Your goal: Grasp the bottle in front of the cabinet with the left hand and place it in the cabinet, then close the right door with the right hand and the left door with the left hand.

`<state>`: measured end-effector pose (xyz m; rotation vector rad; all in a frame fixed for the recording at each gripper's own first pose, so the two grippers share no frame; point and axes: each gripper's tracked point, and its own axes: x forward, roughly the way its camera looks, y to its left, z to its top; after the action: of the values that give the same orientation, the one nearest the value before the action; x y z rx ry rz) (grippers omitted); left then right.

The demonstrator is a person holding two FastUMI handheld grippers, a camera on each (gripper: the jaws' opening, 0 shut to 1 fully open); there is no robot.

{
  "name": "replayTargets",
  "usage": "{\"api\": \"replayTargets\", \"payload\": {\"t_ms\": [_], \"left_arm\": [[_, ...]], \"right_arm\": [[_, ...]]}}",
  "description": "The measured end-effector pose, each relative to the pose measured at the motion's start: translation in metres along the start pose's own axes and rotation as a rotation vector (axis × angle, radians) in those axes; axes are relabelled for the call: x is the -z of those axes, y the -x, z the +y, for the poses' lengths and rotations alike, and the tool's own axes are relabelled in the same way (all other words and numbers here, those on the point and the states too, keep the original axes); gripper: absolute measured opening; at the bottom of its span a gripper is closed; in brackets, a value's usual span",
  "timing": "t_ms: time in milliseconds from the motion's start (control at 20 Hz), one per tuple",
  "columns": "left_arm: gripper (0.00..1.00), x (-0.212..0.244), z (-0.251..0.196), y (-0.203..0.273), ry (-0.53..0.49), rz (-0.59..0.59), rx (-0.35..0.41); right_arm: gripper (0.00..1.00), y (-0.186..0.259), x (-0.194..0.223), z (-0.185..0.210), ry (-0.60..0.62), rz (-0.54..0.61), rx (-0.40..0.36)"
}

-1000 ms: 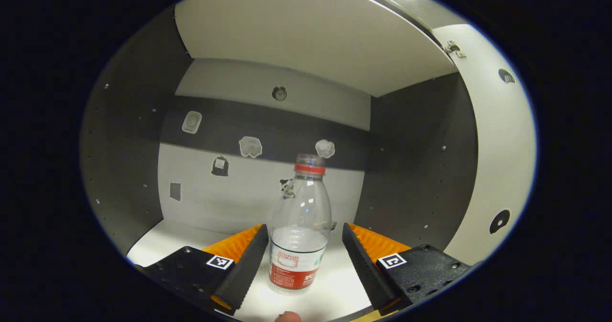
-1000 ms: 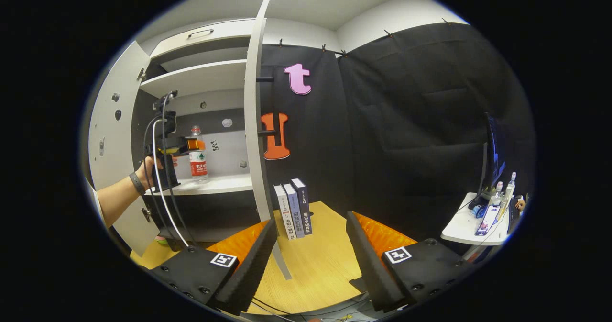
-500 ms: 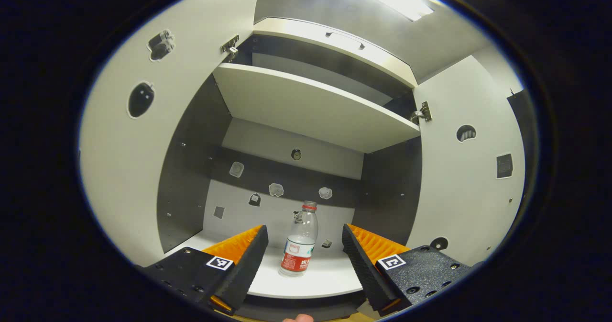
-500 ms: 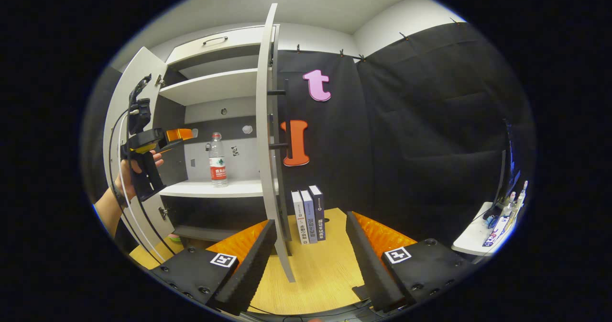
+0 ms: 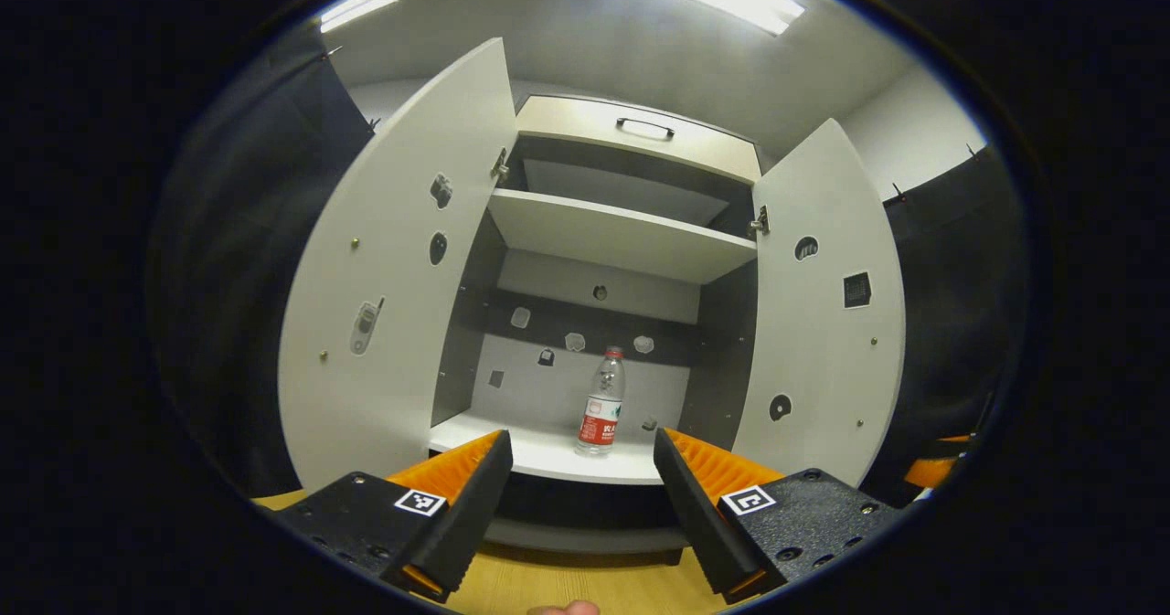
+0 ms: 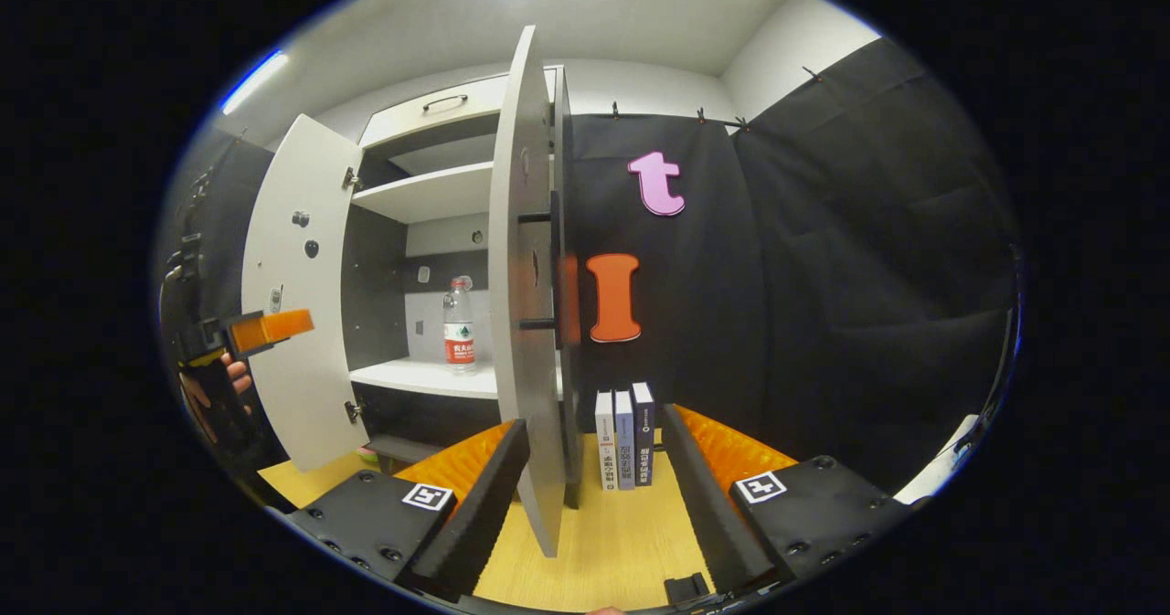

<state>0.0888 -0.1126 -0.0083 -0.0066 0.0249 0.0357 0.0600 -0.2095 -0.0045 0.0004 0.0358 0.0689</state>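
A clear bottle (image 5: pixel 600 403) with a red cap and a red label stands upright on the cabinet's lower shelf (image 5: pixel 548 455). Both white doors hang open: the left door (image 5: pixel 384 277) and the right door (image 5: pixel 823 323). My left gripper (image 5: pixel 582 496) is open and empty, well back from the cabinet front. In the right gripper view the bottle (image 6: pixel 459 327) shows on the shelf, and the right door (image 6: pixel 526 323) stands edge-on just ahead of my open right gripper (image 6: pixel 594 496). A hand holds the left gripper (image 6: pixel 265 330) at the far left, before the left door (image 6: pixel 297 304).
Three books (image 6: pixel 624 432) stand upright on the wooden floor (image 6: pixel 603 542) beside the cabinet, behind the right door. An upper shelf (image 5: pixel 622 236) and a top drawer with a handle (image 5: pixel 644 128) sit above the bottle. Small stickers dot the cabinet's back wall and doors.
My left gripper has let go of the bottle and drawn back out of the cabinet, leaving it on the shelf. My right gripper has moved closer to the right door's edge.
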Motion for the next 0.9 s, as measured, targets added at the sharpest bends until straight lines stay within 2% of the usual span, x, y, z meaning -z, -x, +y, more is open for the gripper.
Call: {"api": "replayTargets", "payload": {"t_ms": [200,350,550,600,650,700,900], "left_arm": [[0.94,0.012,-0.002,0.049,0.020,0.039,-0.018],[0.94,-0.003,0.019,0.062,-0.044,-0.040,-0.080],[0.94,-0.012,0.024,0.062,-0.128,-0.071,-0.056],[0.94,-0.012,0.026,0.062,-0.125,-0.068,-0.053],[0.94,-0.010,0.030,0.062,-0.112,-0.064,-0.048],[0.94,-0.008,0.033,0.061,-0.095,-0.055,-0.044],[0.94,0.006,0.059,0.053,-0.037,-0.020,-0.057]], "right_arm": [[0.96,-0.020,-0.031,-0.023,0.014,-0.043,0.043],[0.96,-0.044,-0.055,-0.035,0.007,-0.078,0.084],[0.96,-0.076,-0.074,-0.043,-0.028,-0.083,0.118],[0.96,-0.082,-0.077,-0.042,-0.031,-0.087,0.122],[1.00,-0.086,-0.080,-0.039,-0.028,-0.092,0.122],[0.96,-0.089,-0.080,-0.035,-0.019,-0.091,0.124],[0.96,-0.100,-0.073,-0.023,0.039,-0.075,0.168]]}}
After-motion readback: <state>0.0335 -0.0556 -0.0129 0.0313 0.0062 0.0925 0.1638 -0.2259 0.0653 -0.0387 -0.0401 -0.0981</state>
